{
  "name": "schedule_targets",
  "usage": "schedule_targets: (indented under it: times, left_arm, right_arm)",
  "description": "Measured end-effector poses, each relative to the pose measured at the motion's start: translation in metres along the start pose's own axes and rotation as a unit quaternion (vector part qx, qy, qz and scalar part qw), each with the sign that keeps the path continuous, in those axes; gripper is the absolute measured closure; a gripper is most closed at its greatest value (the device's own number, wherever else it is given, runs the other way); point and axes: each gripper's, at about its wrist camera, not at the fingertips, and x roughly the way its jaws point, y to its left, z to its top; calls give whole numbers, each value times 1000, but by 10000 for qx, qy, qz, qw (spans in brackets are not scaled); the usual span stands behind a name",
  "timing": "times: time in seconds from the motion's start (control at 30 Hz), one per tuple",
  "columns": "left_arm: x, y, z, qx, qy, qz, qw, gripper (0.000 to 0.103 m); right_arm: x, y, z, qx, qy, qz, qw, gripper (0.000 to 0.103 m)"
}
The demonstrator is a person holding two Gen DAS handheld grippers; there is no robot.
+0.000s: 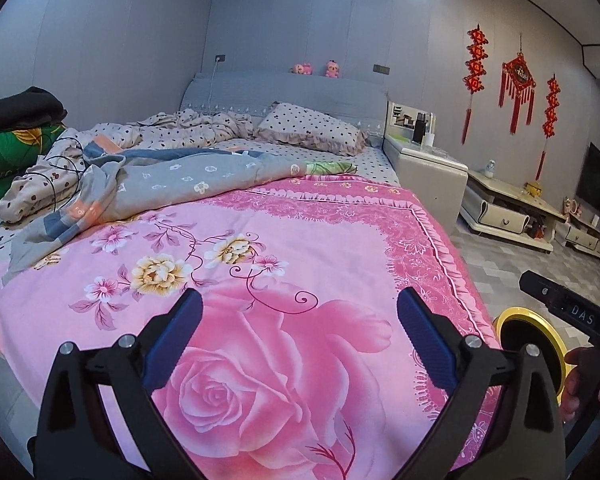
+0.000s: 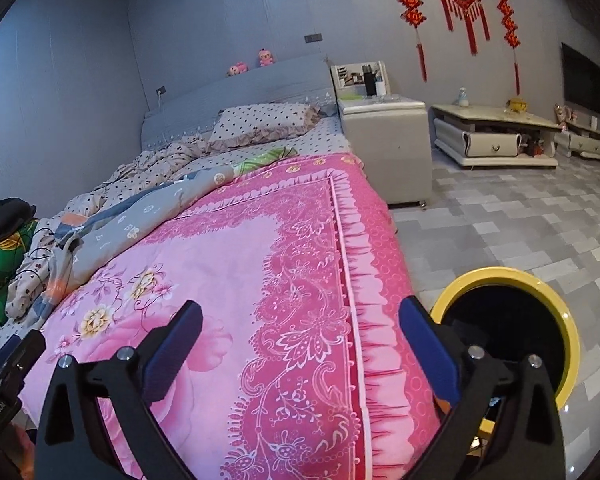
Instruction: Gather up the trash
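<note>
Bedroom, two hand-held grippers, both over foot of bed.

- L gripper [image 1: 300, 312]: jaws spread wide, nothing betw. blue pads [image 1: 188, 320]; hangs above big rose print on pink floral quilt [image 1: 260, 240].
- R gripper [image 2: 300, 320]: jaws spread wide, empty; sits over quilt's dark-pink border near bed's right edge. R-hand pad overlaps bin rim in view; contact can't tell.
- Trash bin [image 2: 512, 316]: yellow rim, black inside, stands on grey tiled floor [image 2: 520, 216] just beside bed corner, right of R gripper. Contents too dark to make out. Also seen at right edge of L view, part hidden by L gripper's finger.
- Trash item itself: none identifiable on quilt or floor.
- Hand [image 1: 588, 380]: fingers at far right of L view, next to bin.
- Grey blanket [image 1: 160, 184]: crumpled across mid-bed, over quilt's far end.
- Dotted pillow [image 1: 312, 128]: at headboard.
- Nightstand [image 2: 384, 144]: white, touching bed's right side.
- Low cabinet [image 2: 496, 132]: by wall, well apart from bed.
- Red hangings [image 2: 460, 0]: on wall above cabinet.
</note>
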Motion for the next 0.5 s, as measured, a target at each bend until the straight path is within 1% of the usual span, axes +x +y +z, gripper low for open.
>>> schedule_targets:
  times: [0.1,0.2,0.33,0.4,0.5]
  left_arm:
    - [-9,-1,2,-25,-103,-60,9999,9]
    - [-21,-2,4,-37,-300,-98,9995,8]
    - [-39,-6,7,33,-584,-15,9983,8]
    - [-46,-10,8,118,-668,-88,9977,8]
    - [-56,-11,9,110,-835,-102,9964,8]
  right_arm:
    - [-8,1,1,16,-180,34,9998,8]
    - [-21,4,1,-38,-517,-116,9986,8]
    - [-37,8,0,-89,-865,-348,9956,8]
    - [-42,9,-1,-113,-903,-458,9948,8]
    - [-46,9,-2,-79,-906,-484,9947,8]
